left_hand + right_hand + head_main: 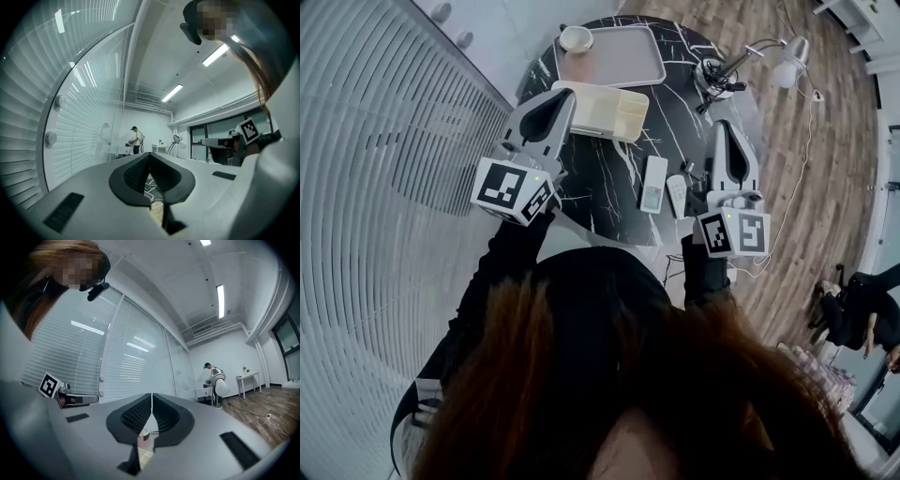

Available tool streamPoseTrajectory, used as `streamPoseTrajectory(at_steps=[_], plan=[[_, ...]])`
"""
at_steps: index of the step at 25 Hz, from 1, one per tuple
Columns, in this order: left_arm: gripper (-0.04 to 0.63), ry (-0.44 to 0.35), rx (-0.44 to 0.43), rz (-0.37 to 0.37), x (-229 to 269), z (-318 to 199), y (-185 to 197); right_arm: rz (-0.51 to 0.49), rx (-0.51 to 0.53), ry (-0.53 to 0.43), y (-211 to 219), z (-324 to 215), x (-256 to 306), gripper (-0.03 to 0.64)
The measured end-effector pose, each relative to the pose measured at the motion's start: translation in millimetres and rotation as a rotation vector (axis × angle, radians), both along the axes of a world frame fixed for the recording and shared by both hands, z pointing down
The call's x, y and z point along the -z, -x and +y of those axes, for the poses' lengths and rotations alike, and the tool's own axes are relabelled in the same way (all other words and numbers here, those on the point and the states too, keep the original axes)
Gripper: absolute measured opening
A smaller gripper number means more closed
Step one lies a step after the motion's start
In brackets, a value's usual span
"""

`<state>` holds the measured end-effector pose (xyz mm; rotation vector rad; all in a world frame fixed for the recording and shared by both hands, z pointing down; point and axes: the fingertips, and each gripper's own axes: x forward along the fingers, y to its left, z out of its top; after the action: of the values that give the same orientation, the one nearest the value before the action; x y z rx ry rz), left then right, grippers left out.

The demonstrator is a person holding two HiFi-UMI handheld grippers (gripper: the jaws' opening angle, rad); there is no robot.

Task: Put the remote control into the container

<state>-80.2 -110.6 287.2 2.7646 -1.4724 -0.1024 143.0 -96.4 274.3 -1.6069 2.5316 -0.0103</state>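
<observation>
Two white remote controls lie side by side near the front edge of the round black marble table point(609, 211): a longer remote point(654, 184) with a pale screen and a shorter remote point(677, 195). The cream compartment container point(605, 111) stands behind them, left of the middle. My left gripper point(565, 94) hangs over the container's left end, its jaws shut with nothing between them point(149, 157). My right gripper point(721, 125) is held to the right of the remotes, also shut and holding nothing point(152, 397). Both point roughly level, across the table.
A grey tray point(614, 54) and a small white bowl point(576, 38) sit at the table's far side. A desk lamp point(787, 67) stands at the back right, with cables trailing on the wooden floor. White blinds run along the left. A person point(136, 139) stands far off.
</observation>
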Motion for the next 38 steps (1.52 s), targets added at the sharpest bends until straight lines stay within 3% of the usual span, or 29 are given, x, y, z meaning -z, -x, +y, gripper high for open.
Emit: streamPoseTrajectory(at_steps=[9, 16, 28, 38], plan=[[-0.002, 0.01, -0.075, -0.003, -8, -33, -1, 0.025, -0.096, 0.032, 4, -11, -4, 0.02], [-0.002, 0.012, -0.121, 0.002, -14, -52, 7, 0.044, -0.199, 0.127, -2, -27, -28, 0.02], [-0.002, 0.038, -0.162, 0.008, -26, -66, 20, 0.147, -0.256, 0.45, -11, -48, -150, 0.02], [-0.002, 0.062, -0.183, -0.003, -39, -64, 21, 0.206, -0.226, 0.76, -10, -28, -287, 0.028]])
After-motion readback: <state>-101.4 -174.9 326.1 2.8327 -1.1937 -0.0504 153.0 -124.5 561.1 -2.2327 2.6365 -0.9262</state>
